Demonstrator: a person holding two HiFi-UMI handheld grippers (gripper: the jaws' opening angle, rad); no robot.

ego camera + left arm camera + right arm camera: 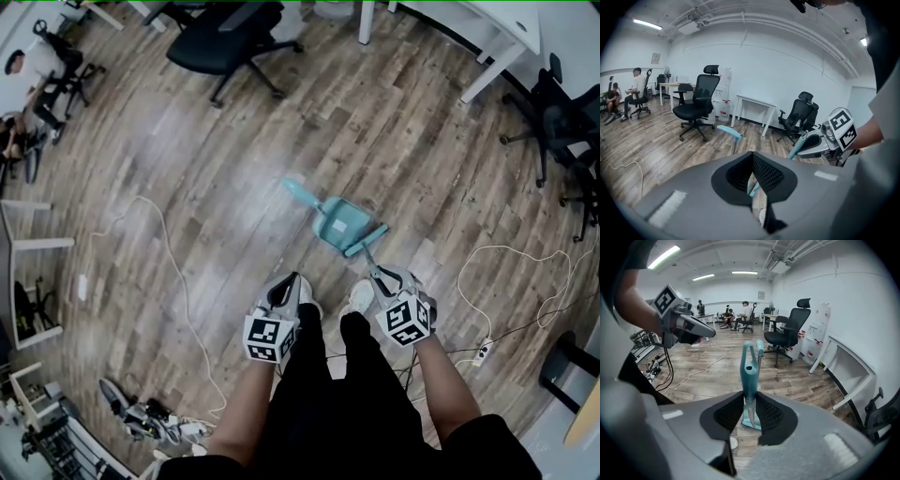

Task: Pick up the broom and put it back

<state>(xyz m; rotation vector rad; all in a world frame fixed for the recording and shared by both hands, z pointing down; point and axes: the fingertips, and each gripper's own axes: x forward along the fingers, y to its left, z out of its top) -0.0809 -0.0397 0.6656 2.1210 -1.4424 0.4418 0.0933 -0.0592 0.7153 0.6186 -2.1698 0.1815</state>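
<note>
Now my right claw is clenched on the teal broom, its handle rising upright between the pads and its lower end reaching the dustpan just ahead. My left claw hangs beside, closed and empty.

The wooden floor carries a teal dustpan at the centre of the frame, a white cable to its left, a black office chair at the top, and a power strip at the lower right.

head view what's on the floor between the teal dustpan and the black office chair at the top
Nothing. In the head view only bare wood floor runs between the dustpan and the office chair.
</note>
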